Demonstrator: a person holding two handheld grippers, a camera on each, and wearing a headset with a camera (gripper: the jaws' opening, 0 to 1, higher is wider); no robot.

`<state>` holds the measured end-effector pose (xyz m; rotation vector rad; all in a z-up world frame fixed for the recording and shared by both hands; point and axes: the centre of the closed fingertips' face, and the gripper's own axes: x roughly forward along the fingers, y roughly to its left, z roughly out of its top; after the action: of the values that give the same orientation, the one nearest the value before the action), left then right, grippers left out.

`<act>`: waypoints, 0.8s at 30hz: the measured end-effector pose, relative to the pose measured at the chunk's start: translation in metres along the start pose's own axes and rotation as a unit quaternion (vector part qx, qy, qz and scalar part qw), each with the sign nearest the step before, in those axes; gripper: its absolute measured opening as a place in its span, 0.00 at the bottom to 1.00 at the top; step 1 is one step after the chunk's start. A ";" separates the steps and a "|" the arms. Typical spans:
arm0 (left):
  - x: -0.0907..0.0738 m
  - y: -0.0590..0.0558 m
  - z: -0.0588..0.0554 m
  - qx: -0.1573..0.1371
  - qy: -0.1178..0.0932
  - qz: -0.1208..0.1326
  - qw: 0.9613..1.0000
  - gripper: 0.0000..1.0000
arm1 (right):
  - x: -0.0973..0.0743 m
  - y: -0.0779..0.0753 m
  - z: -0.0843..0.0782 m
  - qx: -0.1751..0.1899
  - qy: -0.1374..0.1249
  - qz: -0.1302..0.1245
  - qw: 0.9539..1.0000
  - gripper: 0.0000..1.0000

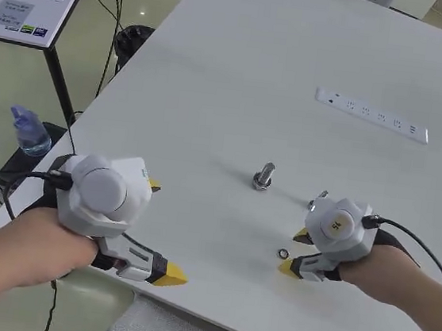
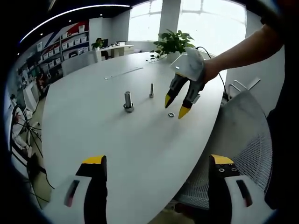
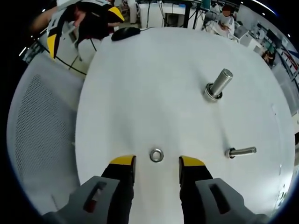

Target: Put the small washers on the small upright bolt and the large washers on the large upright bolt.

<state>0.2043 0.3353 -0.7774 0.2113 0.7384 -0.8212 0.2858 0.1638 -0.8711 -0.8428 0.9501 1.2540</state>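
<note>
A washer was seen on the table near its near edge, just at the parted, empty tips of the right gripper. The left gripper was held wide and empty at that edge. The large bolt and small bolt were set farther in, ringed by bare tabletop.

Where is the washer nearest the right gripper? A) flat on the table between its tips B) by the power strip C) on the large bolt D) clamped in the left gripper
A: the washer lies on the table between the tips of the open right gripper.
</note>
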 end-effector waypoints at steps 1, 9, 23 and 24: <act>0.000 0.000 0.000 0.002 0.001 0.001 1.000 0.90 | 0.001 -0.001 -0.001 -0.006 0.002 -0.004 1.000 0.38; -0.001 0.002 -0.001 -0.003 -0.002 0.003 1.000 0.88 | 0.004 0.000 -0.002 -0.001 0.006 0.000 1.000 0.35; 0.001 -0.001 0.001 -0.010 -0.004 -0.004 1.000 0.84 | 0.005 0.006 -0.002 -0.027 0.018 0.005 0.999 0.23; 0.001 0.000 0.000 -0.009 -0.003 -0.004 1.000 0.84 | 0.005 0.006 -0.002 -0.026 0.019 0.005 0.999 0.23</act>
<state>0.2046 0.3342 -0.7779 0.1892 0.7419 -0.8224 0.2804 0.1648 -0.8769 -0.9071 0.9572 1.2795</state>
